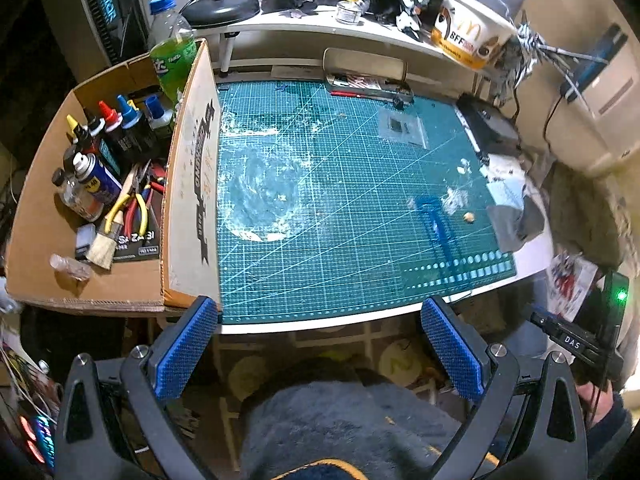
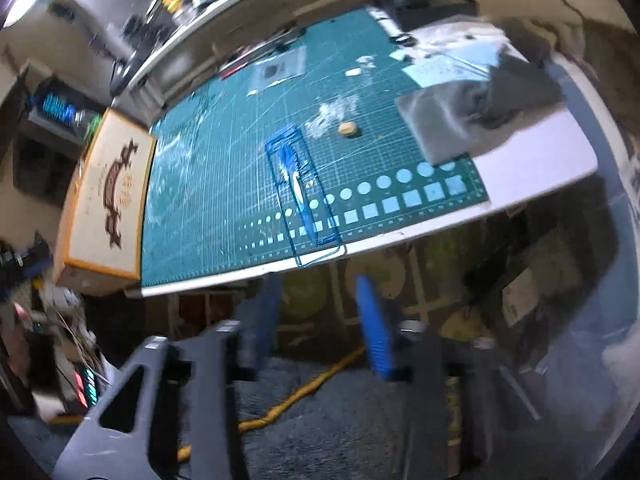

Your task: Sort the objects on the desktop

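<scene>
Left wrist view is showing the left gripper (image 1: 320,344) hanging wide and empty off the cutting mat (image 1: 320,200). Right gripper (image 2: 316,328), narrower, is gripping nothing; the blue plastic case (image 2: 302,192) is lying at its twelve o'clock.

Green cutting mat (image 1: 340,200) with thin pale grid lines, rows of pale circles and squares along one edge, and white smears. Brown cardboard box (image 1: 48,216), one cream flap with a dark brown banner print. Inside, black bottles (image 1: 120,128) with yellow, red and blue caps, plus pliers (image 1: 132,208) with yellow and red handles. Bright green drink in a bottle (image 1: 172,48) with a blue cap. See-through blue case (image 2: 304,192) on the mat. Grey cloth (image 2: 472,112). Blue bumpy pads (image 1: 182,352) on black gripper arms.
</scene>
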`<control>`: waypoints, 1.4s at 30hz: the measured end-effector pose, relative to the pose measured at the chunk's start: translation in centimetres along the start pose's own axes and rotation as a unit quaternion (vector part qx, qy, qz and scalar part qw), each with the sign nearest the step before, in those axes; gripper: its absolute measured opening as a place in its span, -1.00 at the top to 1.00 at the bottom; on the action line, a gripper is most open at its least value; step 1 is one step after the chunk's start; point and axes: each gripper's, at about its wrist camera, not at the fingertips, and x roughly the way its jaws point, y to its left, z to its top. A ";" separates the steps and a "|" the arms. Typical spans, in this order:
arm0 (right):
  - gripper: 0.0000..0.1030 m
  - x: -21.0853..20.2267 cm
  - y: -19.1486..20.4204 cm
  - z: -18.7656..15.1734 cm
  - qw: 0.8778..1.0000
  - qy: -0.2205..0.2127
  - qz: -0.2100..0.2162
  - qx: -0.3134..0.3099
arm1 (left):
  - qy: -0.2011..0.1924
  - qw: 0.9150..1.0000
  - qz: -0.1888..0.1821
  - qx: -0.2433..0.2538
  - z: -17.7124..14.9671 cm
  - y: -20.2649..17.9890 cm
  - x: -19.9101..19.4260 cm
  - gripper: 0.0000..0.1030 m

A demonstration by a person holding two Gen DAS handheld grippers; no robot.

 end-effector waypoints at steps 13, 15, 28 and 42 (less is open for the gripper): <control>-0.36 8.0 5.6 3.0 0.981 -0.008 -0.087 -0.175 | -0.009 0.998 0.058 0.002 -0.1 -0.8 -1.1 -0.99; -0.36 9.0 6.5 3.1 0.974 -0.015 -0.101 -0.201 | -0.010 0.998 0.068 0.000 -0.2 -0.8 -1.5 -0.99; -0.38 11.3 6.3 5.5 0.970 -0.016 -0.114 -0.216 | 0.006 0.996 0.086 -0.026 -1.2 0.1 -1.5 -0.99; -0.41 13.7 5.9 6.3 0.967 0.002 -0.094 -0.236 | 0.036 0.995 0.077 -0.051 -1.9 0.7 0.8 -0.99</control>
